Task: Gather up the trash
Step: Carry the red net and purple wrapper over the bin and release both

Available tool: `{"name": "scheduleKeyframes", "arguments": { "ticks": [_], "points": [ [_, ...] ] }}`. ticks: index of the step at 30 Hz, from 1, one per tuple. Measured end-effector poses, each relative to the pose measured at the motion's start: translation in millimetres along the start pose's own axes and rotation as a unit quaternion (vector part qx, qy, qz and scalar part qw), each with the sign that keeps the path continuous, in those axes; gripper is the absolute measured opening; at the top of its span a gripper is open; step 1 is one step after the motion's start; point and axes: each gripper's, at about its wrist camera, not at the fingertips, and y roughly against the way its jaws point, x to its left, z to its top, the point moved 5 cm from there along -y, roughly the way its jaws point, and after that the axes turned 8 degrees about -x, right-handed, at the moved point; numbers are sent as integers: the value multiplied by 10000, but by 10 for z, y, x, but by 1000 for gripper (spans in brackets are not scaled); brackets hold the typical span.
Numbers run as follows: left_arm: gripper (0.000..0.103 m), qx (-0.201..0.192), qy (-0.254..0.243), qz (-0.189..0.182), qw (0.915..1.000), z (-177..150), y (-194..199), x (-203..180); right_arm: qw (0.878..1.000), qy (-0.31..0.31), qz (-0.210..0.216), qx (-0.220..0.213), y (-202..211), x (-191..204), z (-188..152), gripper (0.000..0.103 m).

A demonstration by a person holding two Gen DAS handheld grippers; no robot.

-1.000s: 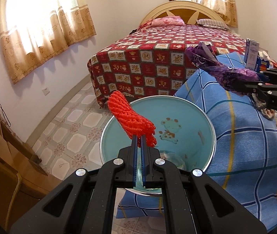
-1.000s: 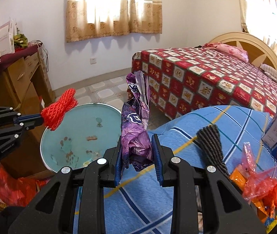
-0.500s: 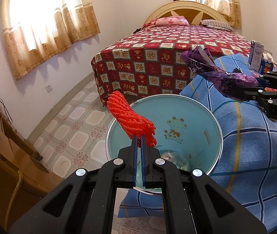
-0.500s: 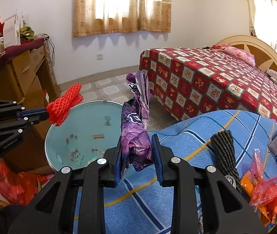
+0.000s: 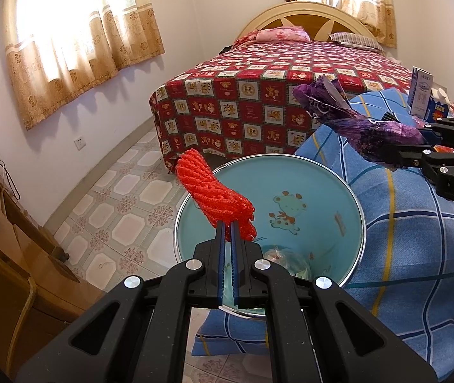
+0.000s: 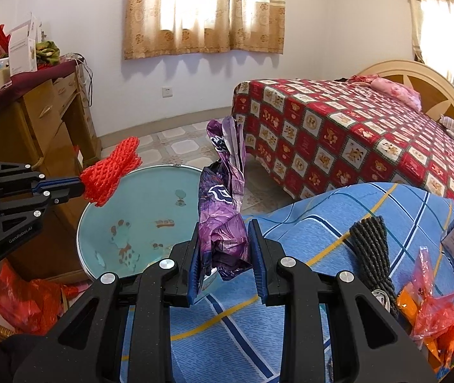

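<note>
Both grippers drift closer over round turquoise plastic basin (image 5: 306, 198). Left gripper (image 5: 227, 223) clamps red foam fruit-net (image 5: 215, 193), held above basin's near rim. Right gripper (image 6: 223, 249) pinches crumpled purple foil wrapper (image 6: 223, 204) at bunched base. Both light, soft, springy; grip mid-bunch, wrapper slippery.

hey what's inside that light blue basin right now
In the light blue basin, a crumpled clear plastic piece lies at the bottom, among printed cartoon animals. The left claw and its red mesh bundle hide the near part.
</note>
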Motion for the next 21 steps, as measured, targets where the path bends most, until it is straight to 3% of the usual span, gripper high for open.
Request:
{"name": "scheduleKeyframes", "arguments": {
  "ticks": [15, 16, 19, 21],
  "points": [
    [3, -9, 39, -9, 10000, 3, 6, 3, 9999, 71, 139, -7, -17, 135, 8, 29],
    [4, -10, 43, -5, 10000, 2, -1, 1, 9998, 84, 177, -4, -22, 146, 8, 31],
    [8, -9, 75, -41, 10000, -5, 4, -2, 9994, 139, 308, -27, -32, 203, 0, 51],
    [23, -29, 74, -11, 10000, -5, 19, -15, 9994, 115, 319, 7, -52, 214, -10, 51]
  ]
}}
